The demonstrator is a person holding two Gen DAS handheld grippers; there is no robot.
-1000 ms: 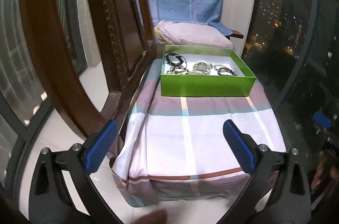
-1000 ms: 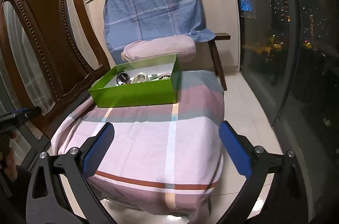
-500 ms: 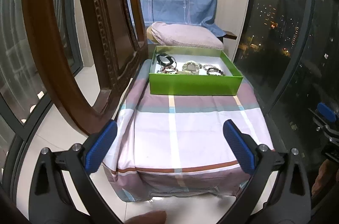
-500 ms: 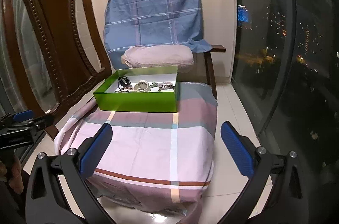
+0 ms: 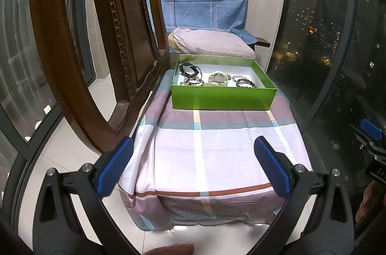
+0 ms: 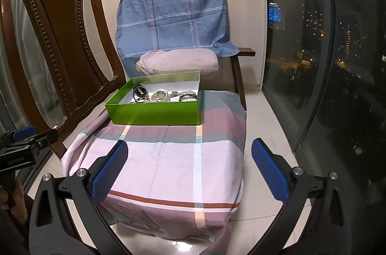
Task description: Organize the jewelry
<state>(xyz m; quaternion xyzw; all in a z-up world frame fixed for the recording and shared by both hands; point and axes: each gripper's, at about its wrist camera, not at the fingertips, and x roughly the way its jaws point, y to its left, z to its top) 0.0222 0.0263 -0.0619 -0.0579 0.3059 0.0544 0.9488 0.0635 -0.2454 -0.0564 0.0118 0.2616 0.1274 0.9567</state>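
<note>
Fingers on both tools stand spread wide with nothing between them: the left gripper [image 5: 193, 165] and the right gripper [image 6: 190, 170] both hang short of the near end of the bench [image 5: 217, 151], clear of its plaid cloth.

Going by size, the carved wooden chair [image 6: 55, 33] fills the left side. Behind the bench a blue checked sheet [image 6: 173, 11] hangs over a second seat, with a pale pink cushion [image 5: 212, 44] below it. The bench itself runs away from the cameras, and the green box [image 5: 223, 97] sits at its far end, well apart from both tools. Inside the box, in a rough row, lie a black band [image 5: 190, 70] at the left, a whitish ring-shaped piece [image 5: 218, 79] in the middle and beaded bracelets [image 5: 243, 82] at the right.

Nothing has been picked up, so I judge this to be the approach, with the sorting itself not yet begun. The next move calls for carrying one tool forward over the box wall and down onto a single piece without snagging its neighbours.

Much is uncertain: the near wall of the box hides the front of its floor, the pieces overlap, and I cannot tell how many bracelets there are or whether any are tangled.
</note>
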